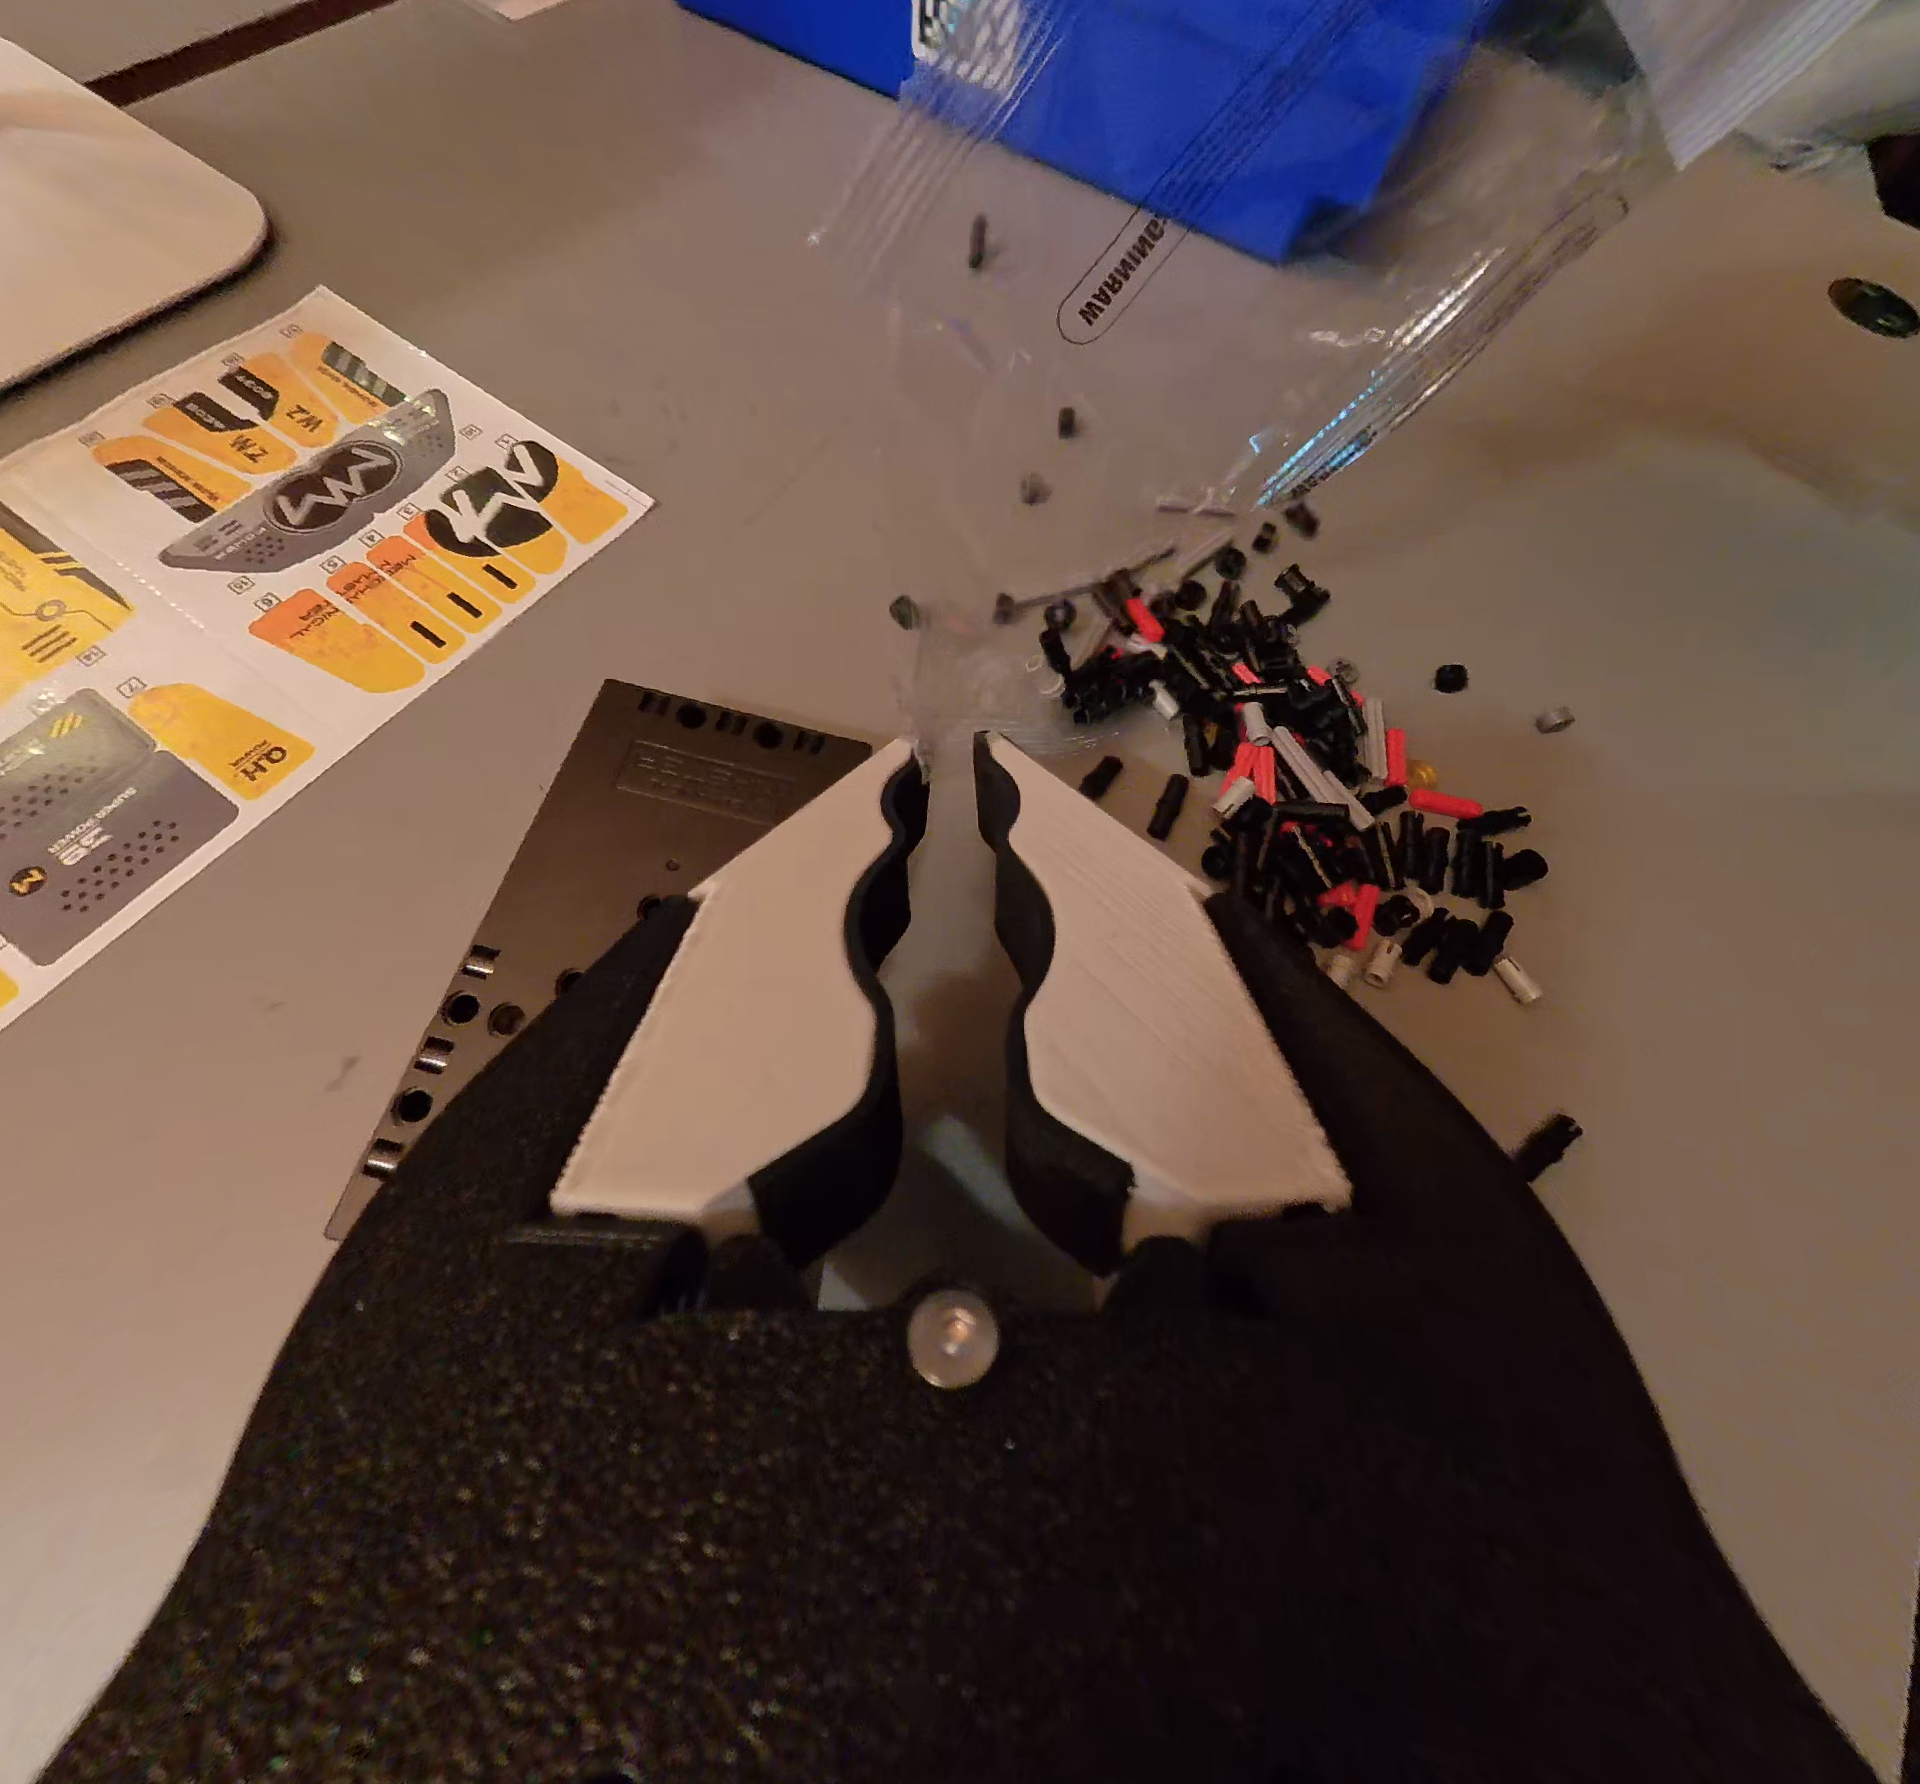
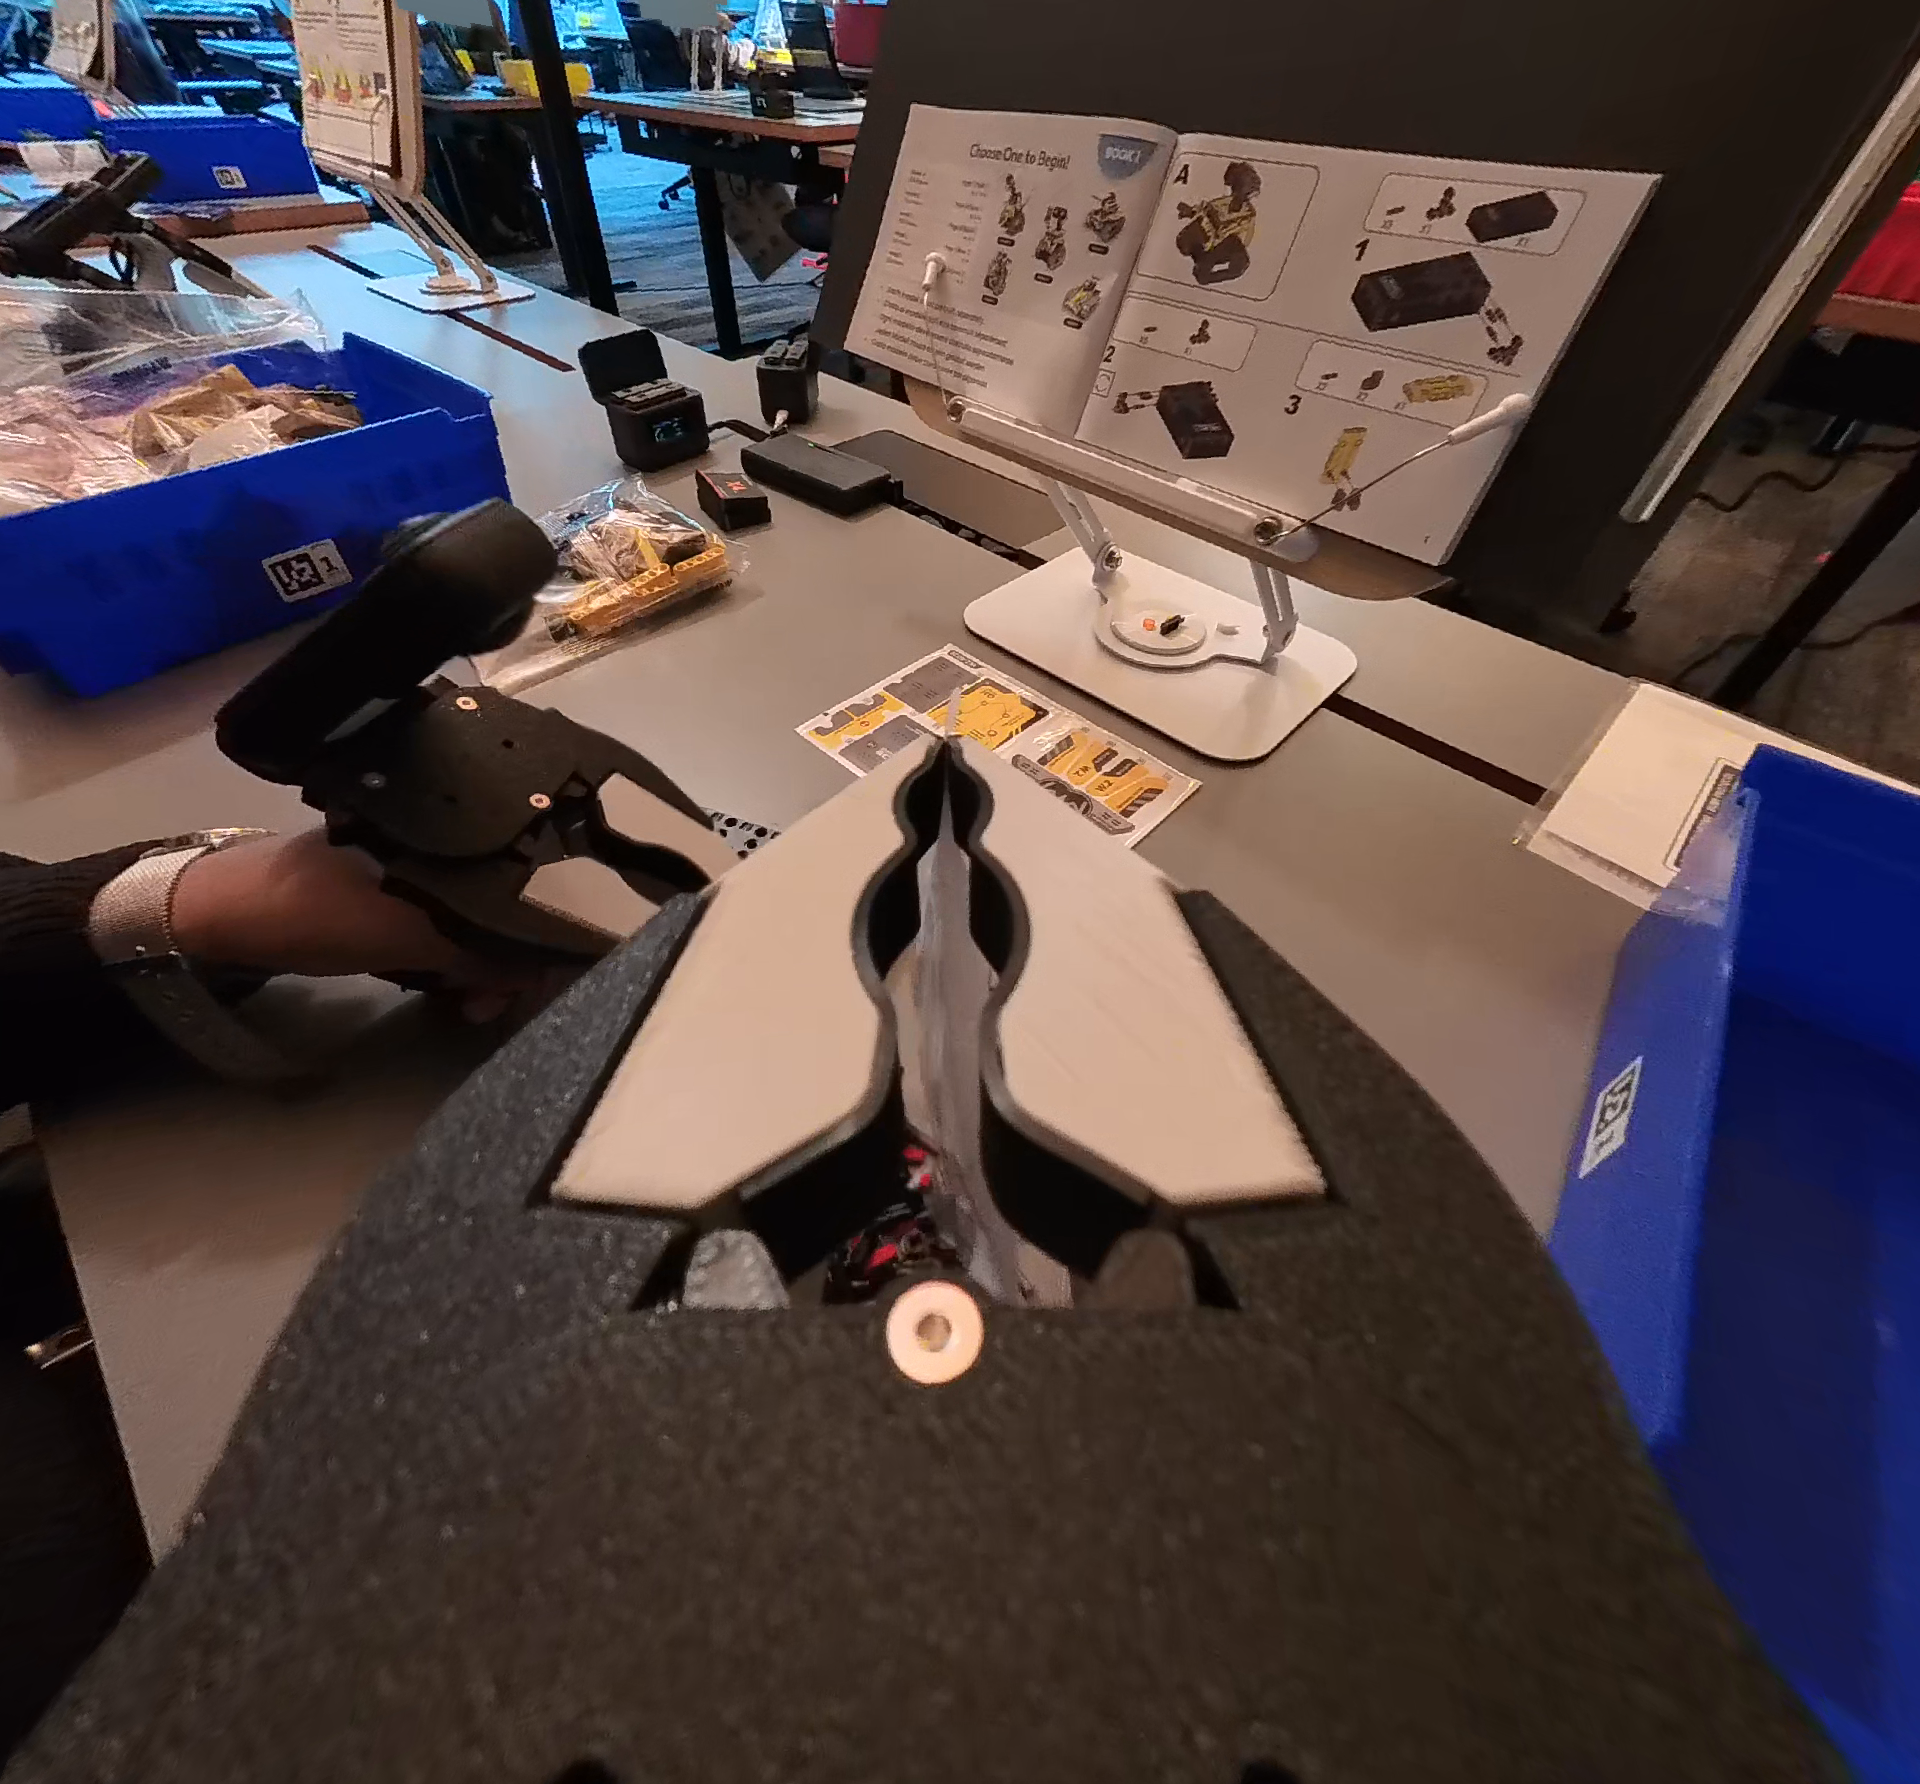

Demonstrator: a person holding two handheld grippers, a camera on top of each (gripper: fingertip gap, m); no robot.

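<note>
My right gripper (image 2: 945,758) is shut on a clear plastic bag (image 2: 951,965), seen edge-on between its fingers. In the left wrist view the bag (image 1: 1299,207) hangs down from the upper right, with a few small black pieces (image 1: 1066,422) loose inside it. Its lower corner reaches the tips of my left gripper (image 1: 948,745), whose jaws stand a narrow gap apart. A pile of small black, red and grey pins (image 1: 1309,778) lies on the grey table just right of the left gripper. A dark grey plate with holes (image 1: 665,799) lies under its left finger.
A sticker sheet (image 1: 312,539) lies to the left. A blue bin (image 1: 1091,20) stands behind the bag, and another blue bin (image 2: 1766,1163) at the right. An instruction booklet (image 2: 1247,300) sits on a white stand (image 2: 1164,654). A bag of yellow parts (image 2: 634,560) and a third blue bin (image 2: 208,529) are far left. There is about 15 cm between the tips of the two grippers.
</note>
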